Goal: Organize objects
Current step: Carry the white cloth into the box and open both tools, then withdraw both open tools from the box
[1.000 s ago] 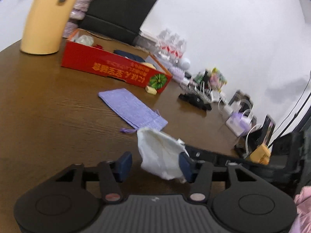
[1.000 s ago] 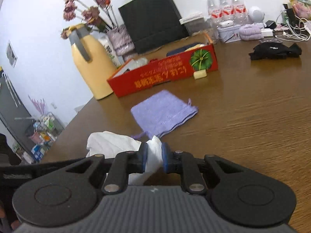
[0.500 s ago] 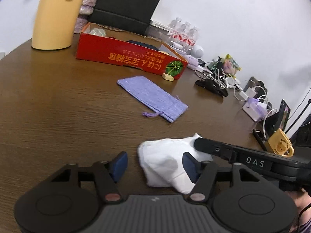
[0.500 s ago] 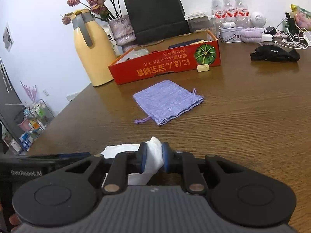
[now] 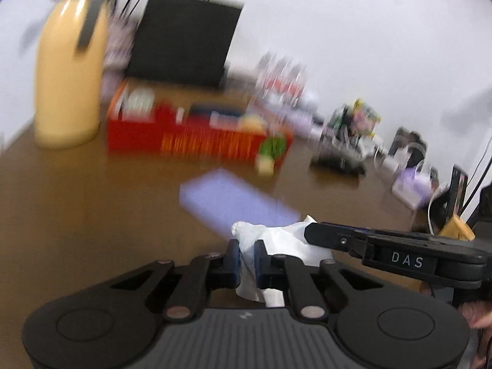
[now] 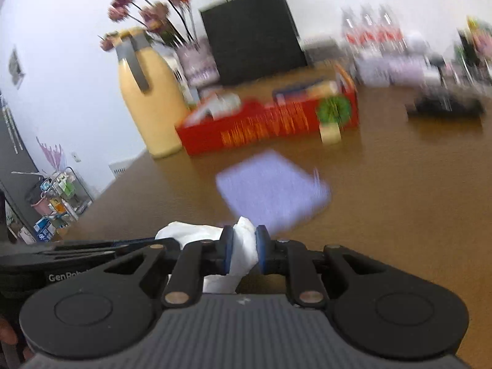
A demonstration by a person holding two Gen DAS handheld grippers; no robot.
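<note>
A crumpled white cloth (image 5: 286, 240) hangs between both grippers just above the brown table (image 5: 77, 215). My left gripper (image 5: 246, 253) is closing, and its blue pads pinch the cloth's left end. On the cloth's other end (image 6: 243, 247) my right gripper (image 6: 243, 246) is shut. A purple drawstring pouch (image 6: 270, 190) lies flat on the table just beyond the cloth. Both views are blurred by motion.
Behind the pouch stands a red open box (image 6: 267, 123) with items inside, and a small beige block (image 6: 330, 132) sits at its front. A yellow jug (image 6: 147, 92), a flower vase, a black paper bag (image 6: 252, 30) and water bottles (image 6: 369, 37) line the back. Cables and clutter fill the right.
The left jaws, wide apart around the cloth before, have closed onto it. Both grippers have risen a little with the cloth, and the views have blurred.
</note>
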